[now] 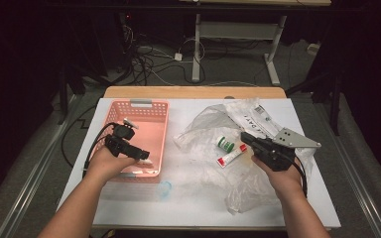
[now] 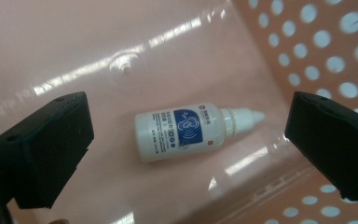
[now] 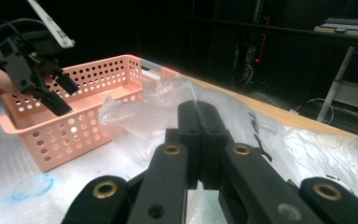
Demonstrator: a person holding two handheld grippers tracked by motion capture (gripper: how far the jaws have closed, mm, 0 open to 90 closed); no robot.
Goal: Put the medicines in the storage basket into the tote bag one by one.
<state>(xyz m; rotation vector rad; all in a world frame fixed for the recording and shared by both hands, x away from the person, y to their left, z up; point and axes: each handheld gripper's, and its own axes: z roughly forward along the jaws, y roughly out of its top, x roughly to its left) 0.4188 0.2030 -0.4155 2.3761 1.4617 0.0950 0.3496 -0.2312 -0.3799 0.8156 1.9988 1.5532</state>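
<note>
**Ana:** Nearest the bench's front edge, what sits under the left gripper [image 1: 140, 156]?

**Ben:** Its jaws stand wide apart over the front right corner of the pink basket [image 1: 155, 110], with nothing pressed between them. In the left gripper view the small white dropper bottle [image 2: 186, 129] lies flat on the basket floor, straight out between the two jaws and touching neither.

**Ana:** Which way does its long axis run?

**Ben:** Across the gap, from one jaw toward the other, cap toward the right-hand jaw in that view. So, as I judge it, closing as they stand would squeeze the bottle end to end, base against nozzle, not across its body. If the bottle is to be picked up, a quarter turn of the wrist would give a surer hold. The perforated basket wall is close behind the cap end, which leaves little room there.

**Ana:** And the right gripper [image 1: 244, 137]?

**Ben:** Jaws pressed together on nothing, resting over the crumpled clear plastic bag [image 1: 213, 119] on the right half of the bench, well apart from the basket. The left hand is plainly the nearer one to the bottle.

**Ana:** Anything farther out?

**Ben:** Just ahead of the right jaws lie a red-and-white tube [image 1: 231, 155] and a green-capped item [image 1: 224, 144] on the plastic.
</note>
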